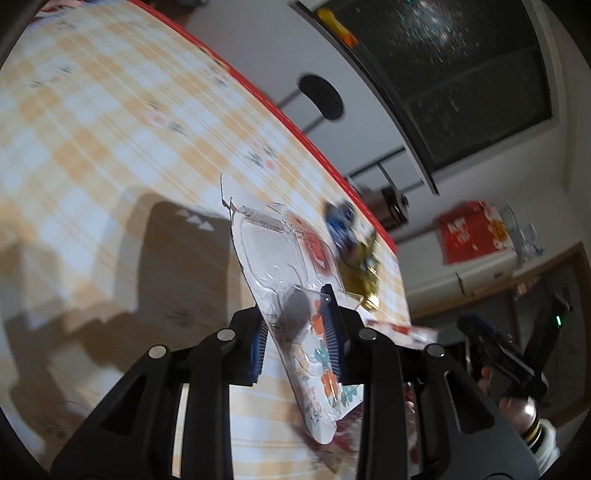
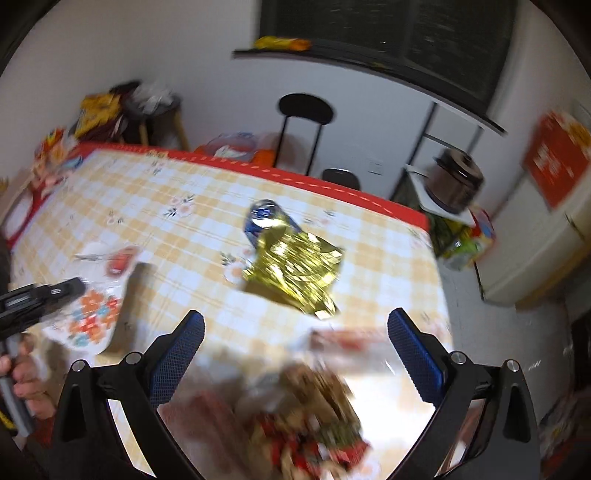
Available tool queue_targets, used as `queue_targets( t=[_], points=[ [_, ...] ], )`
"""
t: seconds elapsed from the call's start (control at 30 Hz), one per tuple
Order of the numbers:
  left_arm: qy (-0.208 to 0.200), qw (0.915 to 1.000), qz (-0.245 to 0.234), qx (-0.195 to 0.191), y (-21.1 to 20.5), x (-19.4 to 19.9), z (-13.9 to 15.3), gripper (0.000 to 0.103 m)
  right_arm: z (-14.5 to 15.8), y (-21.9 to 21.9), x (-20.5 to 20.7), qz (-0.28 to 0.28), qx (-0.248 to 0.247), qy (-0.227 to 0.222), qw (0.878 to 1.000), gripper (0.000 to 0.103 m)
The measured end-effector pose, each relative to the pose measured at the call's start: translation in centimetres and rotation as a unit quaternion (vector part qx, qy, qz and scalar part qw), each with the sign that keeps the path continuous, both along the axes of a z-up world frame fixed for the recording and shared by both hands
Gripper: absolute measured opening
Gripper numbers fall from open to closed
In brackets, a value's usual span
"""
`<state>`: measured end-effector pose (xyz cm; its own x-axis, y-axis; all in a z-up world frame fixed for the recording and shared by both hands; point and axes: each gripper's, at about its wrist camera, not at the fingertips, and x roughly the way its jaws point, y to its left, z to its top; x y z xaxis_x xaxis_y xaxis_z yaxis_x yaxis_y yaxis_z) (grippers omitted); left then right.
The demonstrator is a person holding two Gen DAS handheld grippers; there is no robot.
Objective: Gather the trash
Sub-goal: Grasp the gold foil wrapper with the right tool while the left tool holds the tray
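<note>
Left gripper [image 1: 297,328]: closed on a clear plastic blister pack [image 1: 291,280] with an orange-and-teal flower card, lifted above the table [image 1: 92,147].
Right gripper [image 2: 295,347]: jaws wide apart, nothing between the pads, over the table's near edge.
Gold foil wrapper [image 2: 295,273]: crumpled, toward the far right corner.
Blue can [image 2: 264,218]: touching the foil on its far side.
Red-and-brown wrapper [image 2: 317,417]: blurred, at the near edge below the right gripper.
Table: yellow checked cloth with a red border.

Checked tablecloth [image 2: 155,206], black stool [image 2: 306,110], dark window [image 2: 406,29]
</note>
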<state>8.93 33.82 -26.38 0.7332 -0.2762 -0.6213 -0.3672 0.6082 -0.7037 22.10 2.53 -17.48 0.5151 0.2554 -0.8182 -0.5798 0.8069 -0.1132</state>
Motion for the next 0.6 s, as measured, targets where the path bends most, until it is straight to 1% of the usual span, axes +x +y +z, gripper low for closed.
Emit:
queue_targets(
  t=[0.1, 0.17, 0.2, 0.23, 0.27, 0.37, 0.5, 0.6],
  points=[
    [0.002, 0.9997, 0.022, 0.01, 1.5, -1.6, 0.1, 0.03, -2.5, 4.6, 2.5, 0.014, -0.032, 0.017, 0.999, 0.098],
    [0.004, 0.9991, 0.039, 0.018, 2.6, -3.0, 0.1, 0.03, -4.6, 7.3, 4.3, 0.011, -0.061, 0.024, 0.998, 0.097],
    [0.005, 0.9988, 0.044, 0.021, 2.8, -3.4, 0.2, 0.03, -5.5, 8.0, 4.9, 0.005, -0.072, 0.023, 0.997, 0.096],
    [0.007, 0.9982, 0.053, 0.026, 3.2, -4.1, 0.2, 0.03, -6.4, 8.6, 5.6, -0.002, -0.081, 0.024, 0.996, 0.088],
    [0.008, 0.9977, 0.061, 0.028, 3.6, -4.6, 0.2, 0.03, -7.6, 9.4, 6.7, -0.012, -0.093, 0.038, 0.995, 0.082],
    [0.014, 0.996, 0.082, 0.033, 4.7, -6.4, -0.1, 0.03, -10.0, 9.9, 8.8, -0.047, -0.112, 0.065, 0.99, 0.074],
    [0.024, 0.9937, 0.101, 0.041, 5.6, -8.5, -0.5, 0.03, -11.2, 9.6, 10.9, -0.102, -0.095, 0.088, 0.986, 0.072],
    [0.028, 0.9927, 0.111, 0.038, 6.0, -9.4, -0.8, 0.03, -11.7, 9.3, 11.4, -0.117, -0.095, 0.109, 0.983, 0.059]
  ],
)
